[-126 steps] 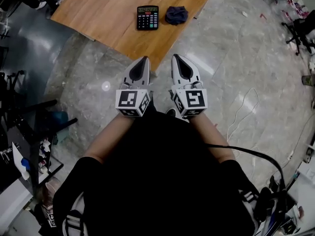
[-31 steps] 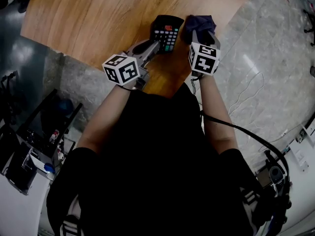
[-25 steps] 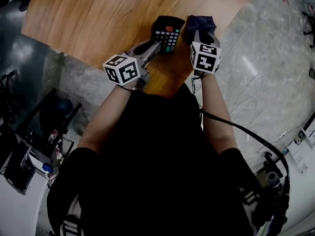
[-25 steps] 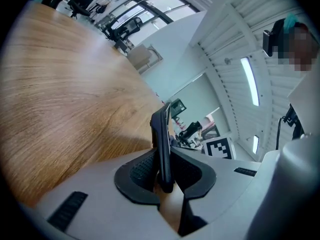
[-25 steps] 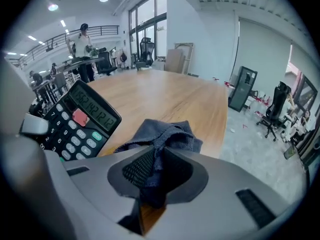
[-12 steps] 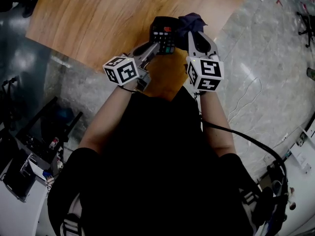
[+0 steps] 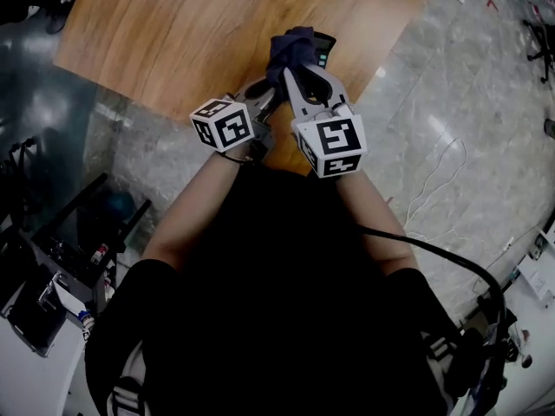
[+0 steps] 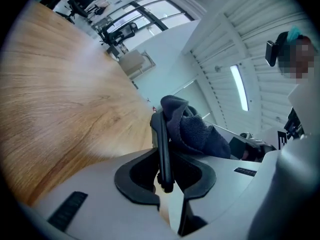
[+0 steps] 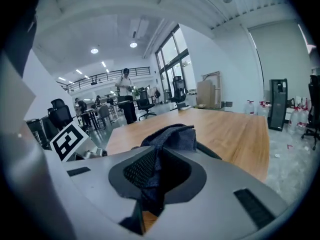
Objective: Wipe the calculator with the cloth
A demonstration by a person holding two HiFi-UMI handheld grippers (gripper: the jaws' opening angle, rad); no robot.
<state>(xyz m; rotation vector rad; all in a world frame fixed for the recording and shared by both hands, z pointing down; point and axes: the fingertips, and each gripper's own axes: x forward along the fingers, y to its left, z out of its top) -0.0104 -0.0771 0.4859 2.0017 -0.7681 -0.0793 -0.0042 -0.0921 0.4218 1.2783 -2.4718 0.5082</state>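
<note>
Here, both grippers meet over the near corner of the wooden table [image 7: 199, 33], each one holding its thing.
The left gripper [image 7: 263, 92] is closed on the calculator [image 8: 163, 149], which stands edge-on between its jaws as a thin dark slab pointing away from the person. The right gripper [image 7: 305, 72] is closed on the dark blue cloth [image 9: 170, 136]: the fabric is pinched between its jaws and one fold hangs down under them. The bunched end of the cloth lies against one flat side of the calculator, at its far end. In the head view the cloth covers most of the calculator, and only a small dark corner shows to its right.
</note>
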